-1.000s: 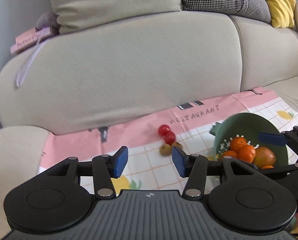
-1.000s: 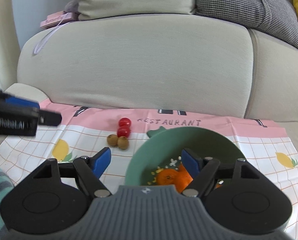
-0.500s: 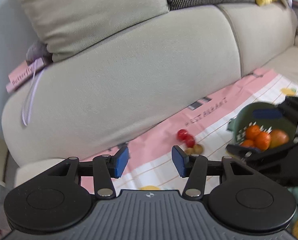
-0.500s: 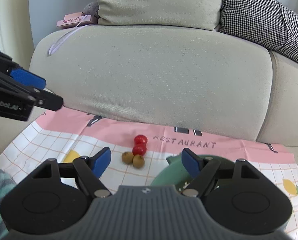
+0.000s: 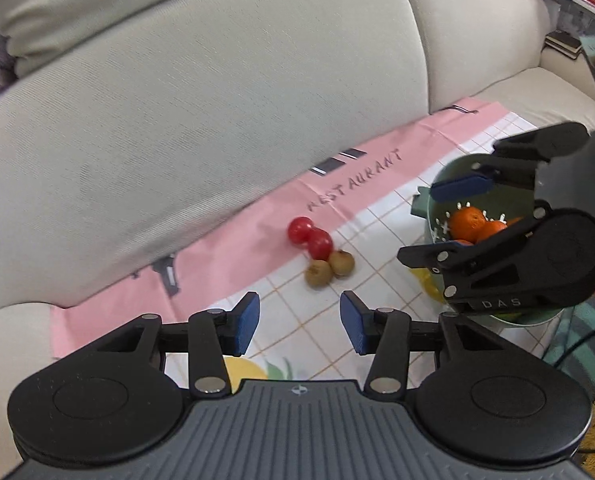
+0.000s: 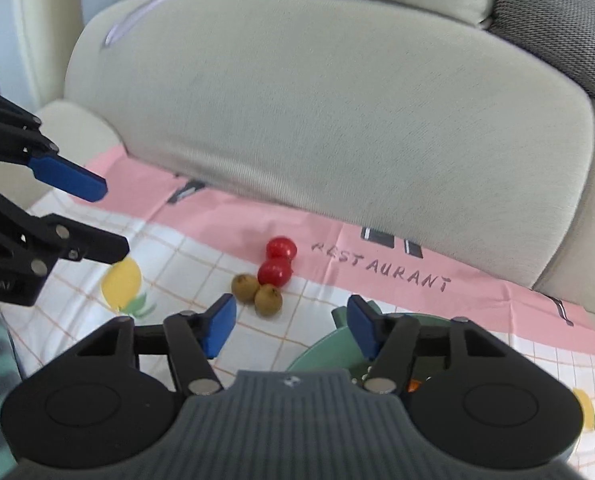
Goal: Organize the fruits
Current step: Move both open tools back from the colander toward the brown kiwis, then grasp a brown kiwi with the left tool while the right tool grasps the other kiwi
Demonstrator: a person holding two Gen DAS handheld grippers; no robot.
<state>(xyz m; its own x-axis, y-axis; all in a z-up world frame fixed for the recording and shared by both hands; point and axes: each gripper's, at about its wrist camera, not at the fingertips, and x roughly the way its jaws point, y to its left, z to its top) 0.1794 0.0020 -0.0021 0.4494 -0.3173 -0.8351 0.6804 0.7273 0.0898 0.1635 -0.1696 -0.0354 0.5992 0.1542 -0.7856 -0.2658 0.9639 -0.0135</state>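
Both my grippers have dropped closer to the cloth since 1 s ago; R gripper (image 6: 289, 330) no longer sits over the green colander (image 5: 493, 200), fingers spread w/ nothing between, aimed at the loose fruit. L gripper (image 5: 299, 322) likewise spread, empty, low over checked picnic cloth (image 5: 377, 264). Two red cherry tomatoes (image 6: 278, 261) touch two brown longans (image 6: 257, 294) on cloth just left of colander, which holds oranges (image 5: 467, 224); beige sofa back (image 6: 337, 120) behind.

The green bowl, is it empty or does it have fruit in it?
It has fruit in it. In the left wrist view, the green colander bowl holds several oranges. How many is hidden behind the right gripper.
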